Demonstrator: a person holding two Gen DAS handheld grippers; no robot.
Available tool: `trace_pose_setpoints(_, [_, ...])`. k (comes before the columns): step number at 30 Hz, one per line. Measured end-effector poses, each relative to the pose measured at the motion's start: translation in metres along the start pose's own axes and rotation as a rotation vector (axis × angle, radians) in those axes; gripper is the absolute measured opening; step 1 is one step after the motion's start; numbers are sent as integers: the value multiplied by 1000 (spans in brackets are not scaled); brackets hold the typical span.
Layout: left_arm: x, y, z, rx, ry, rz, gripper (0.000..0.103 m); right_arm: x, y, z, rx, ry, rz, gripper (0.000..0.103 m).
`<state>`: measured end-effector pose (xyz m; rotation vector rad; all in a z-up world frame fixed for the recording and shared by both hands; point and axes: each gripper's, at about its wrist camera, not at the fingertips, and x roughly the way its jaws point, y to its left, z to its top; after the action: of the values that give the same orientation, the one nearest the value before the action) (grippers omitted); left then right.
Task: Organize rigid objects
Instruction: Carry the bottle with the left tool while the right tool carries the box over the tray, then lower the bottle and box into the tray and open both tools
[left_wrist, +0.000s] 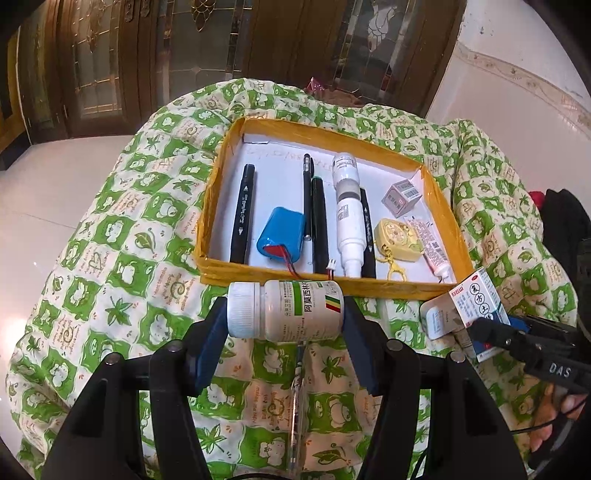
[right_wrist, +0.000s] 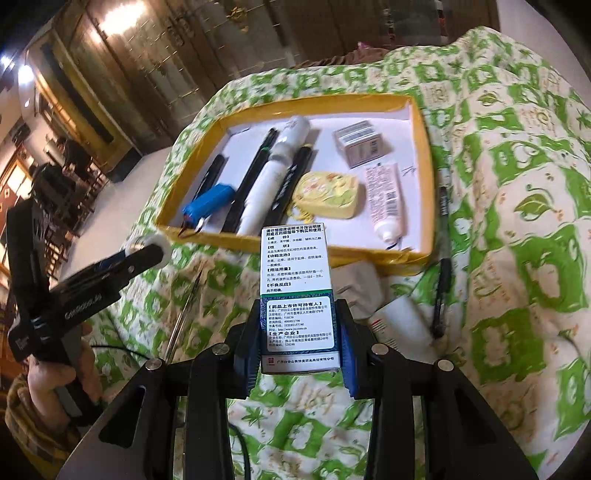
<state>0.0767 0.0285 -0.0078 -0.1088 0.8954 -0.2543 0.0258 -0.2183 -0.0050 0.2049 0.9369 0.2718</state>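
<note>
The clear pen (left_wrist: 297, 398) runs partly hidden under the pill bottle (left_wrist: 286, 311), its tip unseen

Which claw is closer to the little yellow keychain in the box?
Probably the right claw, though it's close. It holds the medicine box near the tray's right front, by the yellow keychain. The left claw, gripping the white bottle, sits further left.

You had a green-and-cream patterned quilt (left_wrist: 122, 258) as the work surface. Behind it stood dark wooden doors with leaded glass panels (left_wrist: 207, 40), above a glossy white tiled floor (left_wrist: 44, 192).
</note>
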Motion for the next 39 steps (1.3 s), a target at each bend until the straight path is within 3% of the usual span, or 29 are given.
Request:
trace_pose_setpoints(9, [3,-11,41,45,-21,-8,59,-6,-23,33,46,-33,12,32])
trace_pose_setpoints(23, [68,0,101,4,56,29,59,30,-73,115,108,-3,-47,32])
trace_pose_setpoints(30, [103,1,115,15,106,48,59,69,-61,129,54,84,-90,32])
trace_pose_setpoints(39, [129,-3,128,36,119,59,59,92,-60,158,62,47,-91,32])
